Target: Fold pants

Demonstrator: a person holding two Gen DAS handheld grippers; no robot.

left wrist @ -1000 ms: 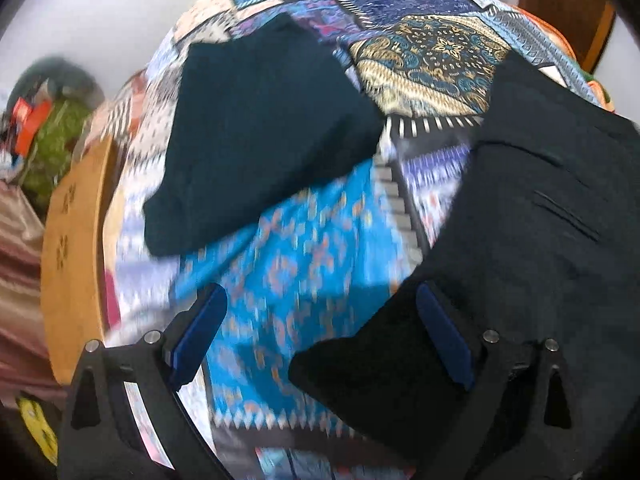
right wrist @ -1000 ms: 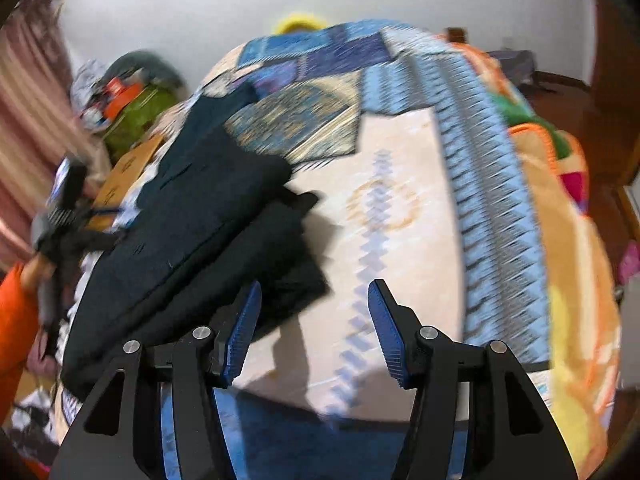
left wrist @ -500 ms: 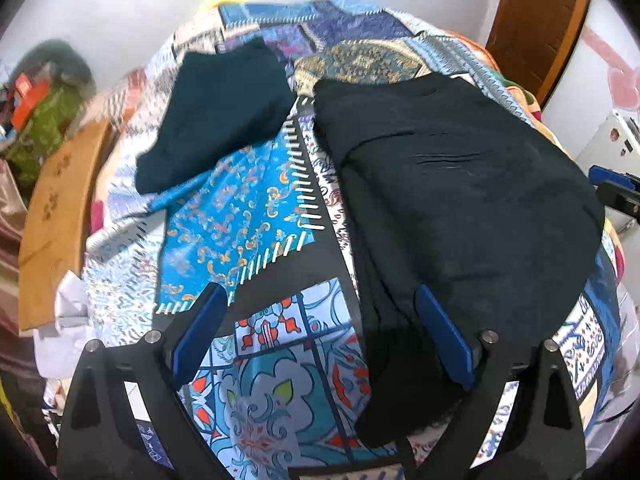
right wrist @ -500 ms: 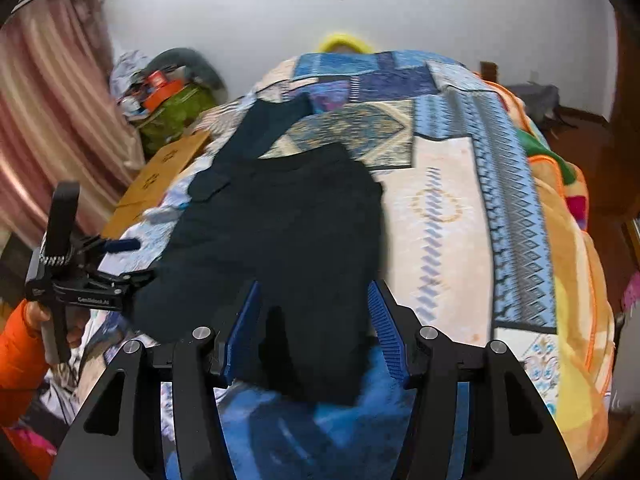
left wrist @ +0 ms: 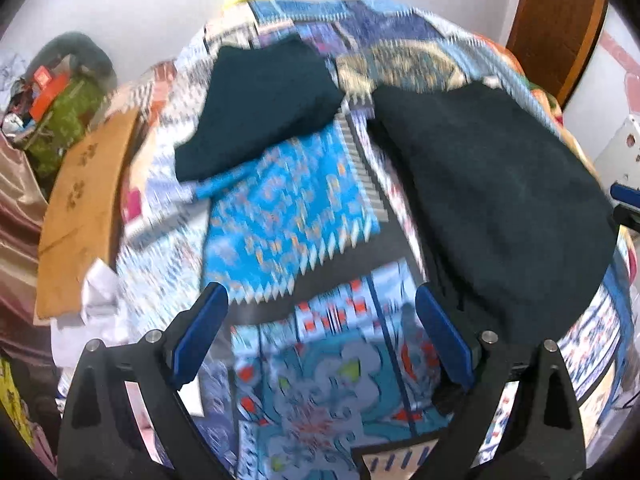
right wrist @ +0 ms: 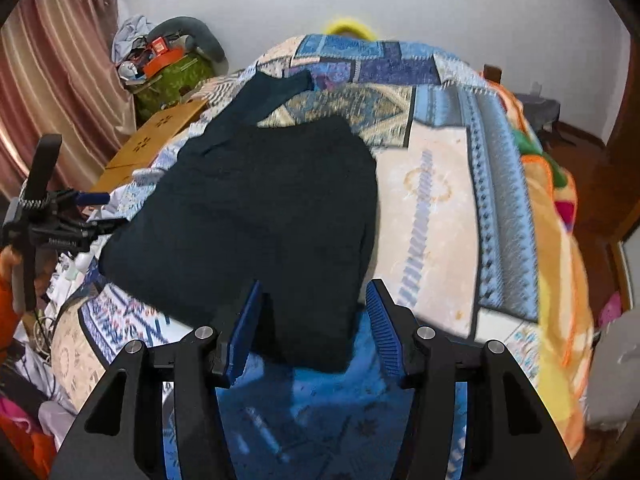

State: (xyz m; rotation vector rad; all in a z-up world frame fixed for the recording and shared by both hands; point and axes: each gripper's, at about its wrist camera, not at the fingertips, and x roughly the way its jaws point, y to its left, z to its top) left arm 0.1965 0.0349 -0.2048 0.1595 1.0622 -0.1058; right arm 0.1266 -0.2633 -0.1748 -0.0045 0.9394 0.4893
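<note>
The left tool (left wrist: 322, 334) hangs above the bed with its blue pads spread wide and nothing between them. In its view the black pants (left wrist: 496, 200) fill the right half of the frame, and the right pad lies just beside their near edge, though I cannot tell whether it touches the cloth. The right tool (right wrist: 312, 334) is also parted and empty, its pads straddling the near end of the pants (right wrist: 256, 216) at lower centre without pinching it.

The pants look folded into a broad dark block on the patchwork bedspread (left wrist: 288, 208). A second dark folded garment (left wrist: 260, 108) lies well apart, toward the upper left in the left view.

To do the next fold well, each tool should probably take one near corner of the pants, gathering every layer in the pinch. They should lift together and lay the end squarely over the far edge. Uneven lifting would likely skew the stack or drag the bedspread.
</note>
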